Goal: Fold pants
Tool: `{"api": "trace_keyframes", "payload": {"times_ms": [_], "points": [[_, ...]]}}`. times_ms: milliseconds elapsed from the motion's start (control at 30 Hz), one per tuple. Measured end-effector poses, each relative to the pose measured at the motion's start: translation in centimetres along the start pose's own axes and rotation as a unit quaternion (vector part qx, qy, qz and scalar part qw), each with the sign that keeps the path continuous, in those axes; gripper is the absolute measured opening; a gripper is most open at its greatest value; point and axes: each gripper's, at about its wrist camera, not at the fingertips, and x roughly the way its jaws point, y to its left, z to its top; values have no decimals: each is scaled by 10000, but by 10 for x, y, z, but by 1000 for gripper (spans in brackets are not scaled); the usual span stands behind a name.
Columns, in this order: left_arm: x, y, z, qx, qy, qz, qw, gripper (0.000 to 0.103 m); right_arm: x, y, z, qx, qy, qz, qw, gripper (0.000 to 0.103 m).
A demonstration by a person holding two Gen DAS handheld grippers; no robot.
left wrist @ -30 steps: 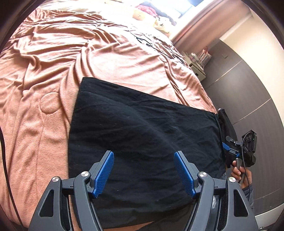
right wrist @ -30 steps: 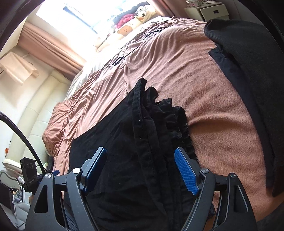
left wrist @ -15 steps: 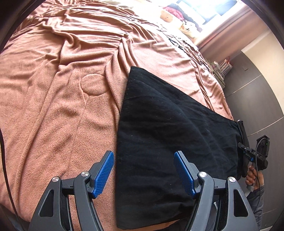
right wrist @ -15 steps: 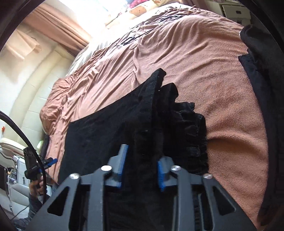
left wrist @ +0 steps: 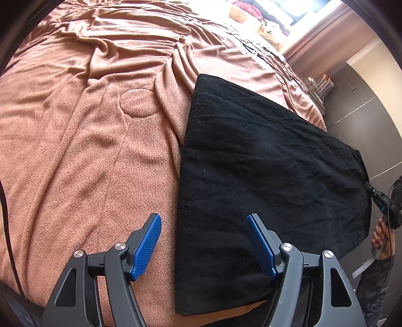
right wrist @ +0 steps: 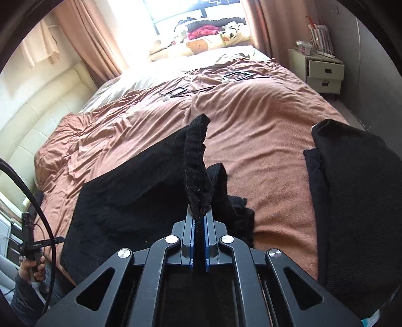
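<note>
Your right hand-held gripper [right wrist: 199, 221] was clenched on the waistband of the black pants [left wrist: 263, 161], which stretched flat across the bed [left wrist: 75, 151] toward your released left hand-held gripper [left wrist: 203, 226], nearest the hem

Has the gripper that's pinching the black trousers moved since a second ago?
Yes. The right gripper, shut on the trousers' waistband, has come up: the window and bedside drawers now sit lower in its view, and the waistband hangs lifted off the bedspread.

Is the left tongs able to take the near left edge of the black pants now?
Probably yes. The left tongs stand open over that edge of the black pants, and nothing lies in between.
</note>
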Motion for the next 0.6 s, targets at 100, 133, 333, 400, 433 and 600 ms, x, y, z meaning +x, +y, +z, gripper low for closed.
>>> {"api": "trace_keyframes", "payload": {"times_ms": [100,133,333,400,433,600], "points": [[-3,2,-2,-37,3,-14,10000,72,9,-3,-6,65,87,-439,9990,2],[-4,3,-2,-39,4,-14,10000,72,13,-4,-8,102,92,-771,9969,3],[-12,6,-3,-55,-71,-63,9999,72,11,-24,-30,987,263,-191,9946,51],[-12,6,-4,-59,-66,-81,9999,72,0,-22,-46,1072,163,-91,9941,62],[-11,6,-5,-55,-56,-71,9999,72,-4,-23,-54,1170,156,62,9930,62],[-10,5,-10,-79,-24,-94,9999,72,-13,-31,-100,1659,244,422,9849,62]]}}
